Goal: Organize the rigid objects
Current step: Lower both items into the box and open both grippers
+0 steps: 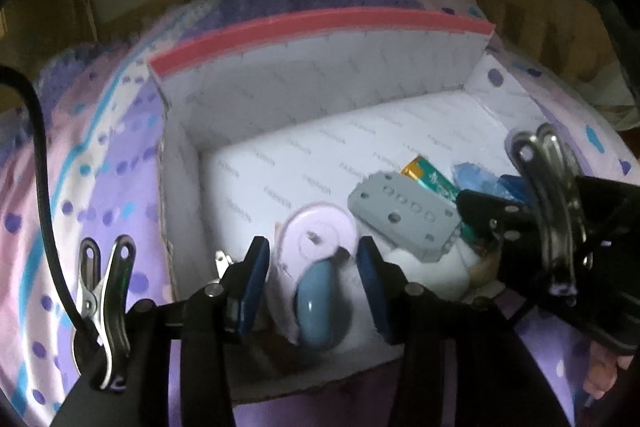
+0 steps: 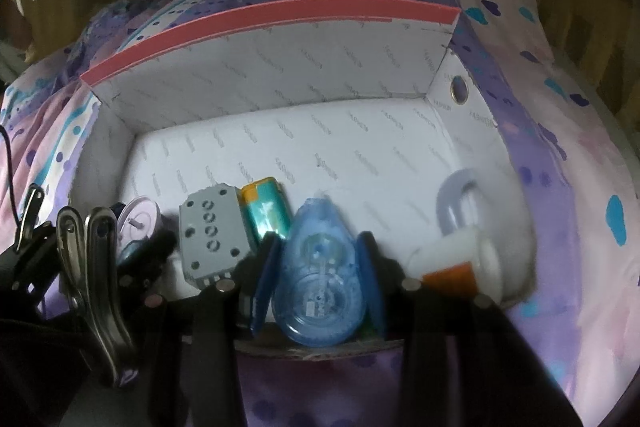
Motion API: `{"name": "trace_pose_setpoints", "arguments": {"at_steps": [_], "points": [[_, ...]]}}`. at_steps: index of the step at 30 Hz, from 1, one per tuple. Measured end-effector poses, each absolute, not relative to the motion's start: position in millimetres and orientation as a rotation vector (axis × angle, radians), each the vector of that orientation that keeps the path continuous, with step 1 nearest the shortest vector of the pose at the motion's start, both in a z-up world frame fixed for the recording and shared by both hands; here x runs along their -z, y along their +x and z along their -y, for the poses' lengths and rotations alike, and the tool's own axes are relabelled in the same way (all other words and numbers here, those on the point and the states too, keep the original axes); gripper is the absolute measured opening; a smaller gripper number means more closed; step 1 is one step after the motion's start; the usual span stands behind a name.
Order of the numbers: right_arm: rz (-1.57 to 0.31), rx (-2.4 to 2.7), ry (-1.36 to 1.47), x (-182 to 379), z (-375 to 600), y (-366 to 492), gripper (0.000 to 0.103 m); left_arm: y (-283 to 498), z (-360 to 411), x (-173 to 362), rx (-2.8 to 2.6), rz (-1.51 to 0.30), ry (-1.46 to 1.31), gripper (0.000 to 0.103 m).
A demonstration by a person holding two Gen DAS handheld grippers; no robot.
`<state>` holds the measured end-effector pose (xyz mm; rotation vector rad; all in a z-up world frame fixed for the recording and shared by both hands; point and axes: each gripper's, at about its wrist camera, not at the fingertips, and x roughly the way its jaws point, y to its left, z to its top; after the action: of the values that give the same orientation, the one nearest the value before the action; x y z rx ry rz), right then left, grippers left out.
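Observation:
A white cardboard box (image 1: pixel 320 67) with a pink rim sits on a purple patterned bedspread; it also shows in the right wrist view (image 2: pixel 280 67). My left gripper (image 1: pixel 314 263) is open around a lilac tape dispenser with a blue end (image 1: pixel 320 259) at the box's near wall, with gaps to both pads. My right gripper (image 2: pixel 320 259) has its pads against a blue translucent correction-tape dispenser (image 2: pixel 320 279) over the box's near edge. A grey block with holes (image 2: pixel 210 231) and a teal and orange lighter (image 2: pixel 266 211) lie inside.
A white and orange object with a grey loop (image 2: pixel 460 247) lies at the box's right end. The right gripper's body (image 1: pixel 560 227) crosses the left wrist view at right. The bedspread (image 2: pixel 560 147) surrounds the box. Dark furniture stands behind.

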<state>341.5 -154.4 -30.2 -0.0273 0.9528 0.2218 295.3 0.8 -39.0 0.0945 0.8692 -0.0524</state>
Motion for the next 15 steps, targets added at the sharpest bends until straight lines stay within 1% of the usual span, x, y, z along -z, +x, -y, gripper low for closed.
{"name": "trace_pose_setpoints", "arguments": {"at_steps": [10, 15], "points": [[-0.947, -0.216, -0.021, 32.2, 153.4, 338.3, 0.041, 294.3, -0.7, 40.2, 0.054, -0.860, 0.097, 0.049], [-0.940, -0.208, -0.013, 32.0, 154.5, 338.2, 0.041, 289.2, 2.4, 38.5, 0.054, -0.827, 0.098, 0.049]]}}
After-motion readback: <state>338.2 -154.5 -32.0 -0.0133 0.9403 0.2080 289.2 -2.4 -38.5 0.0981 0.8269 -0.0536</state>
